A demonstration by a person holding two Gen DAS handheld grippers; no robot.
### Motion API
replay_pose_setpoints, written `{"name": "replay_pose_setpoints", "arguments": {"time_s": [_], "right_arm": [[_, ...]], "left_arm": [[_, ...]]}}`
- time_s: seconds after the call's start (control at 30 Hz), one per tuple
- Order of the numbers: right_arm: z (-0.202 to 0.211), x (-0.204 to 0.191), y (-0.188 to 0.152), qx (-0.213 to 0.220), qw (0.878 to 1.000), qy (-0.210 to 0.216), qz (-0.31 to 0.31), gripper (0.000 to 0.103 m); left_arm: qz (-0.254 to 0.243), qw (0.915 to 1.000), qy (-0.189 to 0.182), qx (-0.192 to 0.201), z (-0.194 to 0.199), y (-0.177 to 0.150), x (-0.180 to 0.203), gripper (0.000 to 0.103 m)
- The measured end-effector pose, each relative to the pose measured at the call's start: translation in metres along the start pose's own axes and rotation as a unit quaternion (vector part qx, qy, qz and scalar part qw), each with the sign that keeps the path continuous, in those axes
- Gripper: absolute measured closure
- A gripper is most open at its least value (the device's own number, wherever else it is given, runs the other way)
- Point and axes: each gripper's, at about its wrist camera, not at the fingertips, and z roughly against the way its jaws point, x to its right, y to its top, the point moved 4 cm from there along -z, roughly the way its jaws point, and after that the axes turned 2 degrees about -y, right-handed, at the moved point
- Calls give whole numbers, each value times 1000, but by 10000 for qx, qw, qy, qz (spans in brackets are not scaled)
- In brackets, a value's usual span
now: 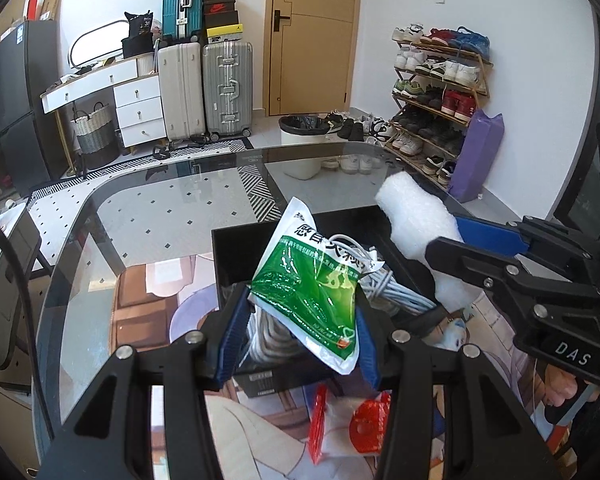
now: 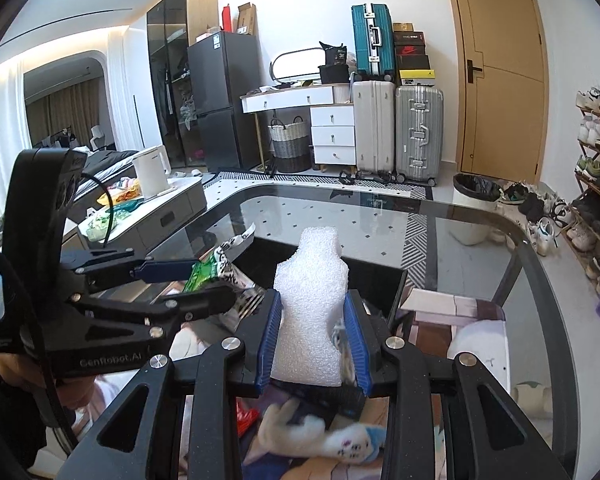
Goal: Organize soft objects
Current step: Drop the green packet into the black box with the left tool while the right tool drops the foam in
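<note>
Left gripper (image 1: 300,322): fingers clamped on the green sachet (image 1: 312,280); the sachet stands up and forward from the fingers, its long axis tilted toward the far right, over the near half of the black box (image 1: 236,248).
Right gripper (image 2: 312,340): fingers clamped on the white foam piece (image 2: 310,312); its long axis runs straight out along the fingers, nearly upright in the right wrist view.
Key relation: both held items hang above the black box; the sachet is over its near left part, the foam piece over its right wall. Judged: each only needs lowering and releasing.
Nearer arm: left, judged from the sachet sitting directly over the opening.
Black box contents: a coiled grey-white cable (image 1: 380,284); the rest is hidden by the sachet.
Worktop (image 1: 160,208): glass, with a printed mat under the box.
Still outside the box: a red-and-clear packet (image 1: 352,424) and a white plush toy (image 2: 340,440), near the grippers.
</note>
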Motion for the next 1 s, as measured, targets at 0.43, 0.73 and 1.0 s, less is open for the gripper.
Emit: {"name": "replay_pose_setpoints", "arguments": {"time_s": [0.43, 0.73, 1.0], "right_arm": [[-42, 15, 0, -154, 9993, -320, 142, 71], [-59, 19, -9, -294, 9984, -418, 255, 71], [-66, 16, -13, -371, 9981, -379, 300, 71]], "left_arm": [[-72, 9997, 161, -162, -29, 11, -1, 56], [-185, 9990, 263, -318, -44, 7, 4, 56], [-300, 9985, 350, -289, -46, 6, 8, 55]]}}
